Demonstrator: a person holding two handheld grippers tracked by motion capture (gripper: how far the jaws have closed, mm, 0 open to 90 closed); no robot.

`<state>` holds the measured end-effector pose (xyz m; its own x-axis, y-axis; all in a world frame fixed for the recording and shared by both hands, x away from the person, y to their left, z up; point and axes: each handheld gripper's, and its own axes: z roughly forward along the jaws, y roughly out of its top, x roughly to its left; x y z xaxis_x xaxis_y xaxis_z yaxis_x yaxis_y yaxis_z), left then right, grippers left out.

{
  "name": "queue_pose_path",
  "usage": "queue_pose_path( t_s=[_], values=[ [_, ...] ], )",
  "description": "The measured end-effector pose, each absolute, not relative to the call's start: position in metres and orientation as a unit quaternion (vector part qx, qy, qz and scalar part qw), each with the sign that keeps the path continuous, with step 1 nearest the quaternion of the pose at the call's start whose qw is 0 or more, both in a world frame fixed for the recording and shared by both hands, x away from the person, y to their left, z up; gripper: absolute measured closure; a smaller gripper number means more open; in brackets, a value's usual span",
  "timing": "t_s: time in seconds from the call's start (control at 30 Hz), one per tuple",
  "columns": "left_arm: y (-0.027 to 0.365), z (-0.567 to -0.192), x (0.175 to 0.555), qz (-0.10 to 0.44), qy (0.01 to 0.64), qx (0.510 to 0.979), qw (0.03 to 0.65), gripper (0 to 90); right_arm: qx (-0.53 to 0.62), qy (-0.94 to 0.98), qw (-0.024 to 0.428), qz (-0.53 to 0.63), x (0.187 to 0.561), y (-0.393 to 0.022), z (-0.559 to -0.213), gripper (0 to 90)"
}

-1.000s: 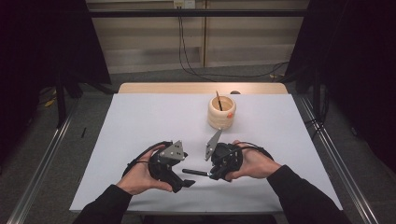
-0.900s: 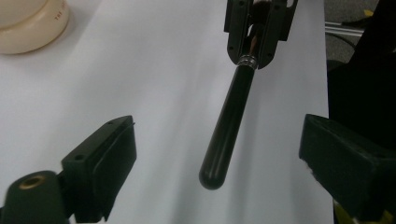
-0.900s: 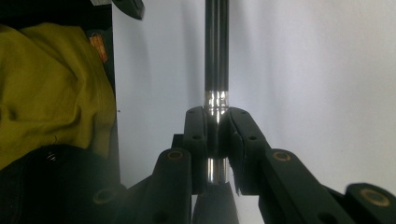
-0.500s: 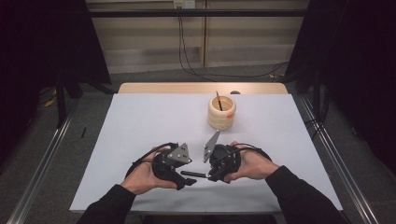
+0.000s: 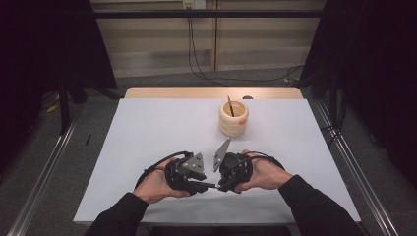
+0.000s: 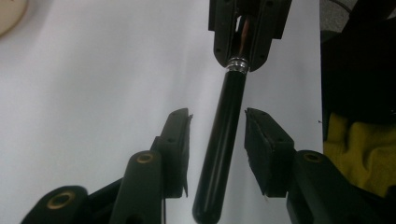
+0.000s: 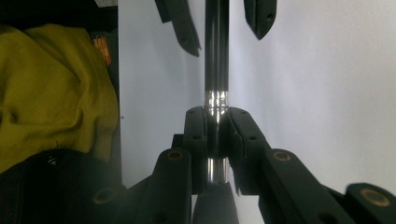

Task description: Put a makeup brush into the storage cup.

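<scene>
Across the middle of the room stands a surface [image 5: 147, 147] covered by a pale sheet, with a strip of bare wood along its far edge. Grey floor lies around it, dark curtains hang at both sides, metal rails run along the floor, and cables trail down the pale back wall. A round wooden holder [image 5: 233, 118] sits toward the far right of the sheet with a thin stick standing in it.

Near the front edge the two hands face each other. The right hand-held gripper [image 7: 216, 135] is clamped on the silver collar of a black brush [image 6: 224, 140], whose handle stretches level toward the left hand-held gripper [image 6: 218, 140]. Its jaws have just been closing; the handle lies between them, but gaps show on both sides, so the pads are not pressing it.

The brush's bristle end is hidden inside the right jaws. A yellow-green cloth [image 7: 51, 88] at the frame edge is cut off and hard to identify.
</scene>
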<state>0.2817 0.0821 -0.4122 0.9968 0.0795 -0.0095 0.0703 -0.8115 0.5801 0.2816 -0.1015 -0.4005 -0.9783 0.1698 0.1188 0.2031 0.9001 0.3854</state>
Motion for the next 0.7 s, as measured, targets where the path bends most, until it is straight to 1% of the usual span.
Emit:
queue_pose_path(
  t_s=[0.07, 0.13, 0.17, 0.2, 0.3, 0.33, 0.5, 0.53, 0.67, 0.7],
  values=[
    [0.0807, -0.4135, 0.2810, -0.001, 0.037, 0.949, 0.312, 57.9, -0.104, -0.972, 0.042, -0.208, 0.2814, -0.1010, -0.4000, 78.9],
    [0.0798, -0.4121, 0.2810, 0.007, 0.034, 0.952, 0.305, 58.4, -0.097, -0.973, 0.042, -0.207, 0.2815, -0.1008, -0.4001, 78.9],
    [0.0796, -0.4126, 0.2810, 0.002, 0.031, 0.951, 0.307, 60.1, -0.096, -0.973, 0.042, -0.206, 0.2815, -0.1006, -0.4004, 78.8],
    [0.0798, -0.4123, 0.2823, -0.015, 0.024, 0.953, 0.301, 63.3, -0.093, -0.974, 0.041, -0.204, 0.2815, -0.1007, -0.4006, 78.9],
    [0.0785, -0.4135, 0.2806, -0.002, 0.022, 0.952, 0.306, 69.6, -0.092, -0.973, 0.044, -0.209, 0.2805, -0.1008, -0.4006, 78.9],
    [0.0787, -0.4131, 0.2813, -0.011, 0.018, 0.951, 0.307, 70.6, -0.089, -0.973, 0.043, -0.209, 0.2804, -0.1007, -0.4004, 78.9],
    [0.0783, -0.4146, 0.2792, -0.018, 0.013, 0.953, 0.301, 75.3, -0.079, -0.973, 0.043, -0.212, 0.2793, -0.1008, -0.4007, 78.8],
    [0.0780, -0.4147, 0.2791, -0.020, 0.010, 0.954, 0.299, 76.0, -0.080, -0.973, 0.049, -0.211, 0.2784, -0.1007, -0.4008, 78.8],
    [0.0779, -0.4156, 0.2788, -0.032, 0.004, 0.954, 0.300, 77.5, -0.064, -0.974, 0.047, -0.214, 0.2781, -0.1006, -0.4022, 78.8],
    [0.0777, -0.4165, 0.2778, -0.026, 0.008, 0.952, 0.304, 77.7, -0.065, -0.973, 0.049, -0.214, 0.2779, -0.1008, -0.4020, 78.7]
  ],
)
